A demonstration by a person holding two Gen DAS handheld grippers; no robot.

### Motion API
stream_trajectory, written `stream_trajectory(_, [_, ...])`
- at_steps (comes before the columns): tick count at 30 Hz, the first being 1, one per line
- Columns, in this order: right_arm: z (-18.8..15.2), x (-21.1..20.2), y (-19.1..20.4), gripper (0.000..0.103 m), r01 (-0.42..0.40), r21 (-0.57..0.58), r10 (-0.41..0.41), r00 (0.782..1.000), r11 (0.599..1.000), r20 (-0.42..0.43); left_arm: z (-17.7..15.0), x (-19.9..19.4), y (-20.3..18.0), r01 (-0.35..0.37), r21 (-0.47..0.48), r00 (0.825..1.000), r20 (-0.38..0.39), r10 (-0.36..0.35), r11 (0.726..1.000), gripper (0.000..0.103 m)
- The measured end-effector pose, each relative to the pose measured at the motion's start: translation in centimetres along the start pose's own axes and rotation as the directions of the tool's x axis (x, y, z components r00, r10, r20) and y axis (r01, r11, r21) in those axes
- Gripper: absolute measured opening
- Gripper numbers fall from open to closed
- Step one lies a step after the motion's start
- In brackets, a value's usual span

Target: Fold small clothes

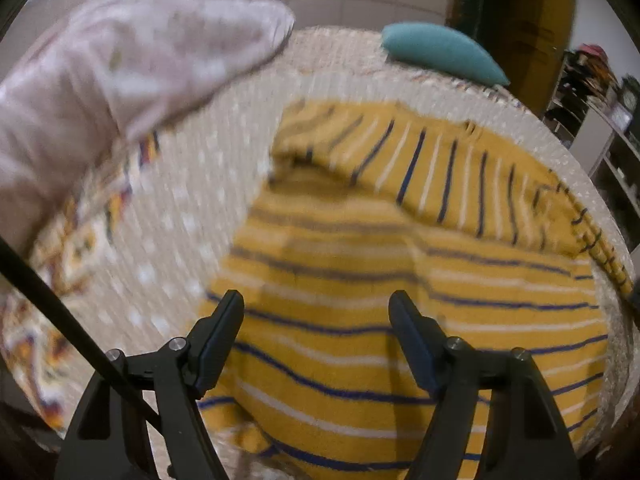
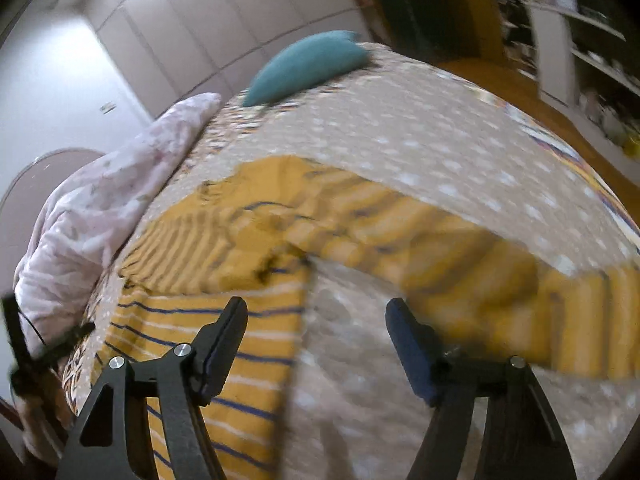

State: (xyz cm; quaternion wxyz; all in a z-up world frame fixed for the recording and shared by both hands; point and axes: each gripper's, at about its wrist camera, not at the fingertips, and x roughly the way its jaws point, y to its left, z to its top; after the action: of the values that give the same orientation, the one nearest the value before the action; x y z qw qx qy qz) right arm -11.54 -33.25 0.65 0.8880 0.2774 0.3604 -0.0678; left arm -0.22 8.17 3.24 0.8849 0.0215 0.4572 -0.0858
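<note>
A mustard-yellow top with blue and white stripes [image 1: 360,280] lies on a beige dotted bedcover [image 1: 180,200]. Its upper part is folded across the body. My left gripper [image 1: 316,298] hovers over the body of the garment, open, with nothing between its fingers. In the right wrist view the garment's body [image 2: 240,320] lies at lower left and a blurred sleeve [image 2: 460,264] stretches to the right, overlapping the base of the right finger. My right gripper [image 2: 317,303] is open, with bare bedcover [image 2: 440,140] showing between its fingers.
A teal pillow [image 1: 440,54] [image 2: 308,64] lies at the far end of the bed. A pale pink quilt [image 1: 120,72] [image 2: 100,208] is bunched on the left side. Cluttered shelves [image 1: 600,120] [image 2: 580,40] stand beyond the bed's right edge.
</note>
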Motion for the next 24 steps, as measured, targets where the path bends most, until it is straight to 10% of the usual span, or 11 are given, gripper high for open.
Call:
stream_trajectory(8, [-4.6,-7.2,-10.5,0.077,0.178,0.198,-0.190,0.981,0.964,0.046,-3.1,2.5,-1.3,-0.047,-0.005,0.997,0.062,0.047,0.999,0.087])
stream_trajectory(16, [-1.2,-4.7,-9.4,0.054,0.161,0.043,-0.161,0.987,0.986,-0.002,-2.3,3.0,-1.1,-0.043,-0.008,0.998,0.055,0.044,0.999,0.091])
stream_trajectory(20, [4.5,-2.7,-10.0,0.046,0.343,-0.033,-0.338,0.936,0.939,0.094,-2.4,3.0,-1.0,-0.048,-0.008,0.997,0.059,0.048,0.999,0.092])
stream_trajectory(23, [8.0,-3.1,-12.3,0.048,0.569,0.014,-0.564,0.810,0.822,0.164,-2.4,3.0,-1.0,-0.048,-0.009,0.997,0.059,0.049,0.999,0.092])
stream_trajectory(24, [8.6,-3.8,-13.2,0.048,0.573,0.047,-0.572,0.804,0.818,0.159,-2.4,3.0,-1.0,-0.048,-0.008,0.997,0.060,0.049,0.999,0.092])
